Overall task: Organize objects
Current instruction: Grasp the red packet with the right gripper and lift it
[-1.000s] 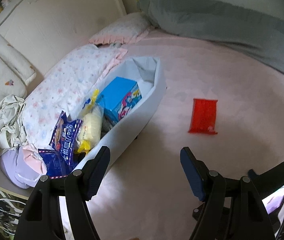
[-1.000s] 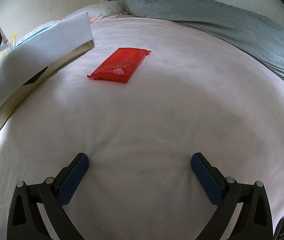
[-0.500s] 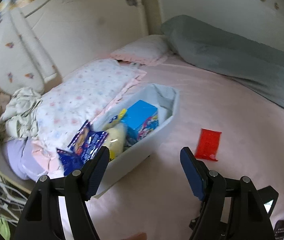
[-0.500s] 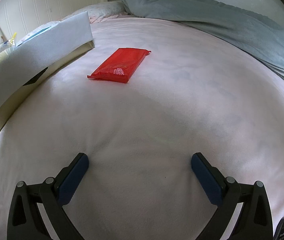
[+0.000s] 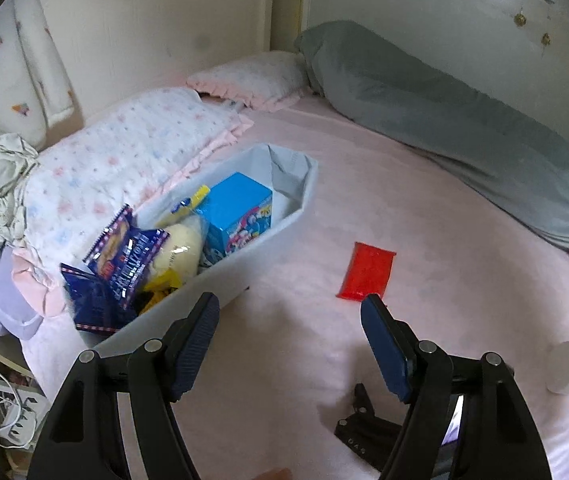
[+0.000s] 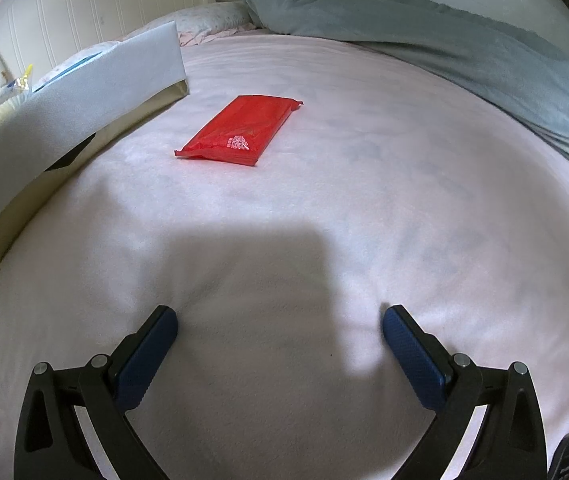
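red packet flat on pink bed, centre frame, long axis lower left to upper right | left view only: grey bin contents, blue box, snack bags | packet print illegible | left tongs, right tongs apart, empty

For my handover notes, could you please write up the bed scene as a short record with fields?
Surface: pink bed cover
Container: white fabric bin, beside the floral pillow
In the bin: blue box, dark blue snack bags, pale yellow packet
Left out: red packet, flat on the cover, apart from the bin
Left tongs: open, empty
Right tongs: open, empty, short of the red packet
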Motion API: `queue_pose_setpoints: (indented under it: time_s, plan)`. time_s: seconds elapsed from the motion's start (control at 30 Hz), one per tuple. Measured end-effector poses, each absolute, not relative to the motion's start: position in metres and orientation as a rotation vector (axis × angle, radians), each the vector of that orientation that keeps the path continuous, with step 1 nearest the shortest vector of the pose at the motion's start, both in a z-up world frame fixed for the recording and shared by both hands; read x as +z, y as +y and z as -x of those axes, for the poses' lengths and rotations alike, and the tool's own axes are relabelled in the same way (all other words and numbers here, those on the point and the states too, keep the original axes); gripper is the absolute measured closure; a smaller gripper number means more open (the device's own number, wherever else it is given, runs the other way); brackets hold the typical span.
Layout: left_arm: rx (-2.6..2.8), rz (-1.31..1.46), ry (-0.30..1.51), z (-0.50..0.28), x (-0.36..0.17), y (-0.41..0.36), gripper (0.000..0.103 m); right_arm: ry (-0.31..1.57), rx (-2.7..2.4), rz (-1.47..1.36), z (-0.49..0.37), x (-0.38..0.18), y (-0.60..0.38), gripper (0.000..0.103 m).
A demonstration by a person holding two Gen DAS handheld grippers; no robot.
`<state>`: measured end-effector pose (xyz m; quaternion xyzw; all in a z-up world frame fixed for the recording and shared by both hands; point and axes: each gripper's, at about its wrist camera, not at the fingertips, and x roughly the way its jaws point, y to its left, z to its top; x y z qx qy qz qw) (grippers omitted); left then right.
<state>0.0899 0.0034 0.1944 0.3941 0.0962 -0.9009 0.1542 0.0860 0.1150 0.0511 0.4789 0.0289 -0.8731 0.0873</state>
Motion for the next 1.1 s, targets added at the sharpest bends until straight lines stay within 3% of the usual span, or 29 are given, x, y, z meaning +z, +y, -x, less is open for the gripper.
queue_pose_setpoints:
  time_s: [0.1, 0.27, 0.43, 0.57, 0.67, 0.73, 0.93, 1.1]
  plan:
    - [-2.599, -1.103, 0.262, -0.096, 0.199, 0.006, 0.030, 0.015, -2.502, -1.539, -0.076, 0.058, 0.122, 0.001]
    - [-2.674, -1.046, 0.248, -0.105, 0.211, 0.000, 0.030, -0.422, -2.367, -1.708, -0.065, 0.085, 0.163, 0.037]
    - [-2.661, -1.061, 0.191, -0.088, 0.219, 0.000, 0.030, -0.522, -2.520, -1.679, -0.058, 0.160, 0.181, 0.037]
    - [-2.541, -1.258, 0.126, -0.055, 0.224, 0.001, 0.030, -0.742, -2.541, -1.774, -0.040, 0.204, 0.187, 0.037]
    - [-2.492, -1.362, 0.201, -0.027, 0.233, -0.008, 0.030, -0.854, -2.539, -1.667, -0.029, 0.233, 0.188, 0.037]
    - [-2.494, -1.344, 0.133, -0.012, 0.236, -0.011, 0.030, -0.910, -2.539, -1.627, -0.023, 0.241, 0.187, 0.036]
    - [-2.284, -1.300, -0.022, -0.008, 0.193, -0.043, 0.030, -0.777, -2.479, -1.776, 0.018, 0.196, 0.156, 0.034]
    - [-2.202, -1.301, -0.157, -0.022, 0.184, -0.054, 0.031, -0.827, -2.353, -1.747, 0.032, 0.137, 0.134, 0.034]
